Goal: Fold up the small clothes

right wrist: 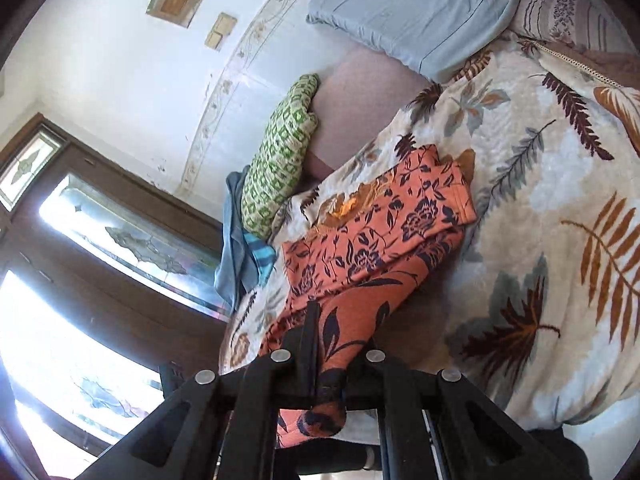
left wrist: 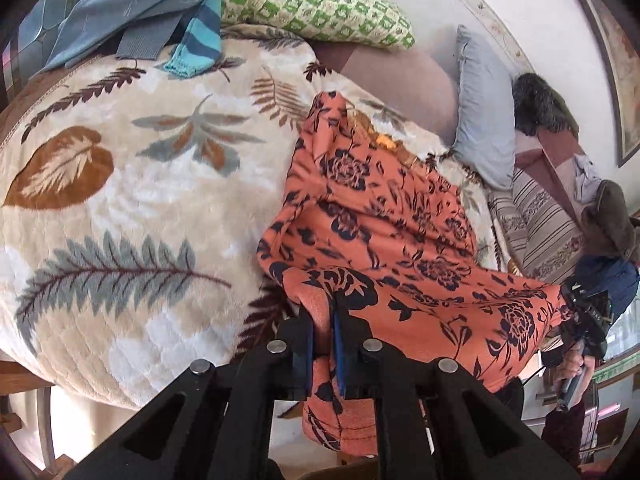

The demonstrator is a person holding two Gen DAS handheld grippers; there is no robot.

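An orange garment with a dark floral print (left wrist: 392, 224) is lifted off a cream leaf-patterned blanket (left wrist: 120, 184) on a bed. My left gripper (left wrist: 322, 312) is shut on one corner of its near edge, and cloth hangs down between the fingers. In the left wrist view my right gripper (left wrist: 576, 300) pinches the other near corner at the far right, with a person's hand (left wrist: 572, 364) on its handle. In the right wrist view my right gripper (right wrist: 320, 320) is shut on the orange garment (right wrist: 384, 224), whose far end still rests on the blanket (right wrist: 540, 200).
At the head of the bed lie a green-patterned pillow (left wrist: 316, 4), a blue-grey pillow (left wrist: 484, 108) and a striped cushion (left wrist: 536, 224). Blue clothes (left wrist: 132, 8) are piled at the blanket's far left. A wooden door with glass panels (right wrist: 100, 240) stands beyond the bed.
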